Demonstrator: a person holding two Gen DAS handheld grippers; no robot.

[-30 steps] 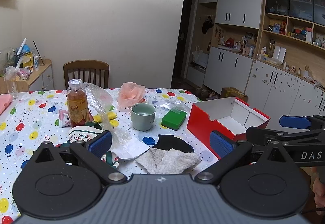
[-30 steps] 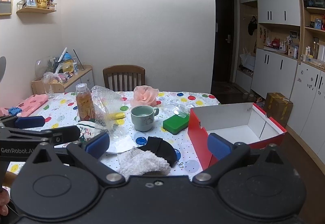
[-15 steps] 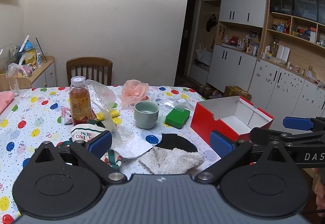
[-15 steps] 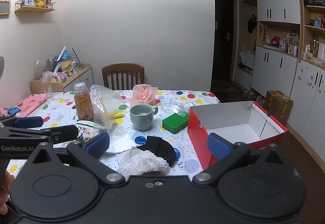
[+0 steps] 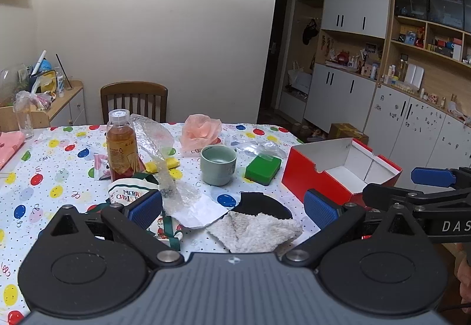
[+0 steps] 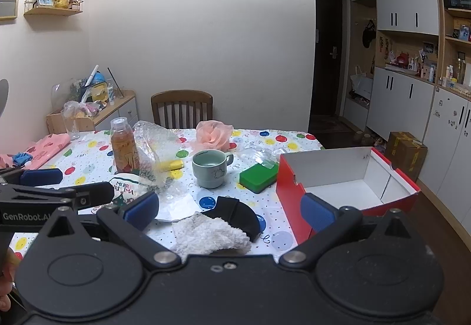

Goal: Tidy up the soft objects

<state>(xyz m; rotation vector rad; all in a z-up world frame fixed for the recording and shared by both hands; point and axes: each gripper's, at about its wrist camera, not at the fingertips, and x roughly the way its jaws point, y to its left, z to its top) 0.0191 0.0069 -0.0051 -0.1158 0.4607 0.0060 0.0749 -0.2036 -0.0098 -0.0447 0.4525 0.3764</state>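
A white fluffy cloth lies at the table's near edge, partly over a black cloth; both show in the right wrist view too, the white cloth and the black cloth. A Christmas-print fabric bag lies at left. A pink soft flower sits at the back. An open red box with a white inside stands at the right edge, also in the right wrist view. My left gripper is open and empty above the cloths. My right gripper is open and empty beside it.
A tea bottle, crumpled bubble wrap, a green mug, a green block and a yellow item stand on the balloon-print tablecloth. A wooden chair is behind the table. Cabinets line the right wall.
Both grippers have drawn back and risen slightly, so the table objects sit a little farther off. Nothing on the table has moved. Both stay open.
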